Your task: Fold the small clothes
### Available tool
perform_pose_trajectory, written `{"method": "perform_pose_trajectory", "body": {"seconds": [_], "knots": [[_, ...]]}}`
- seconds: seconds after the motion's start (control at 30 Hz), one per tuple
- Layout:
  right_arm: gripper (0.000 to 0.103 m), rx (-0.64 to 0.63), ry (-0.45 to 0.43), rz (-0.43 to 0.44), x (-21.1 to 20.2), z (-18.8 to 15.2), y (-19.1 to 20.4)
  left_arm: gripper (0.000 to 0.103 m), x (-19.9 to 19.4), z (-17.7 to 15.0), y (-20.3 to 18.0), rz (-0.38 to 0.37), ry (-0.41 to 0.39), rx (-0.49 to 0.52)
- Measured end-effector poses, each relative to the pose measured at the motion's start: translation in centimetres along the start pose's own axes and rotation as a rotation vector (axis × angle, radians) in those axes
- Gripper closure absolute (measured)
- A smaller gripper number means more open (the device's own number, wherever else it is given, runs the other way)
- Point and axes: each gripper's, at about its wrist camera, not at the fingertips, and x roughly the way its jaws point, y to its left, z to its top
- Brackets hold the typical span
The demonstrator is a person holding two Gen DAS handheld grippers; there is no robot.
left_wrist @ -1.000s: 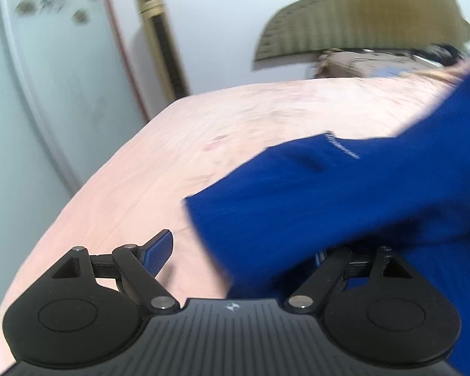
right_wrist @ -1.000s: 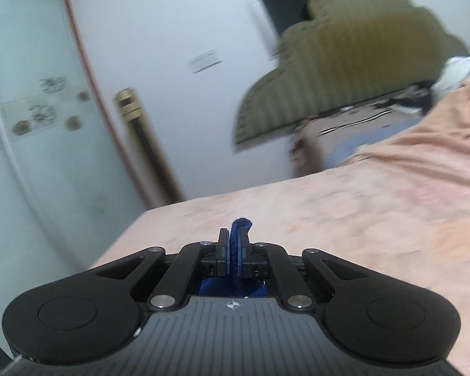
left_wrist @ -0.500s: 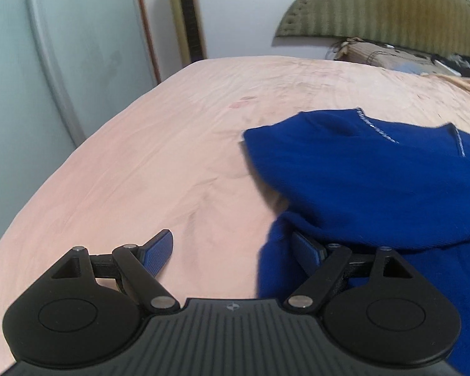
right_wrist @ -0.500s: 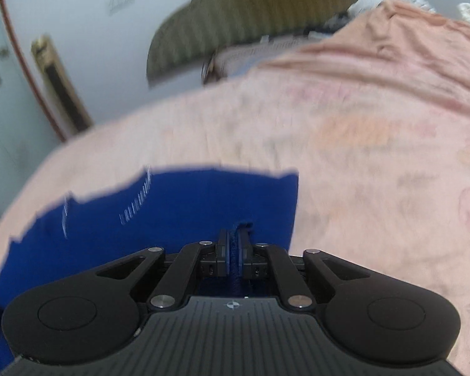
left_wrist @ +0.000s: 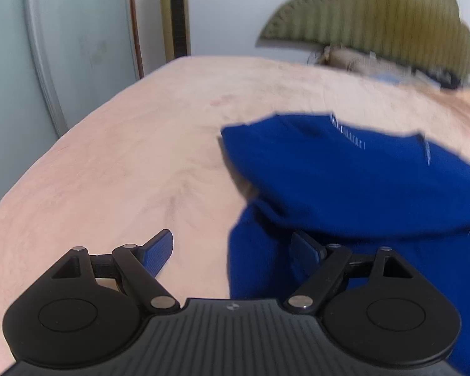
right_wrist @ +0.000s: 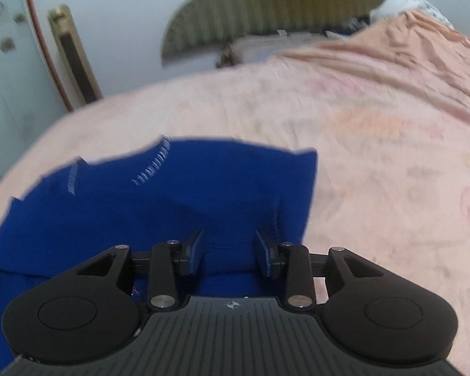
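the blue garment lies folded over on the bed. the right hand-held gripper has just been opening, cloth slack between its fingers; the left hand-held gripper gapes empty. next — regrip an edge for another fold.

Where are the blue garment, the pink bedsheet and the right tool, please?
blue garment (right_wrist: 178,194), right wrist view, upper folded layer.
pink bedsheet (left_wrist: 116,163), left wrist view, bare area left of garment.
right tool (right_wrist: 229,252), right wrist view, between its fingertips.
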Motion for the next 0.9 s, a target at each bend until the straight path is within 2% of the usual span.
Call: {"method": "perform_pose_trajectory", "body": {"seconds": [0.13,0.2,0.43,0.5,0.63,0.9], "knots": [[0.055,-0.015,-0.044,0.024,-2.6,-0.3,0.8,0.02,-0.8,-1.1,-0.5,-0.047,0.014,0.012],[0.047,-0.049,-0.028,0.041,-3.4,-1.1,1.7,0.02,-1.4,-1.6,-0.7,-0.075,0.025,0.015],[0.043,-0.03,0.04,0.124,-6.2,-5.0,2.3,0.02,-4.1,-4.1,-0.6,-0.168,0.049,0.041],[0.037,-0.023,0.04,0.15,-7.4,-6.1,2.2,0.02,-4.9,-4.9,0.1,-0.206,0.062,0.029],[0.034,-0.046,0.058,0.183,-9.9,-8.8,2.5,0.02,-6.6,-6.9,1.5,-0.285,0.093,0.02],[0.029,-0.06,0.062,0.208,-13.3,-11.5,2.4,0.02,-10.1,-9.9,1.8,-0.406,0.131,0.116]]}}
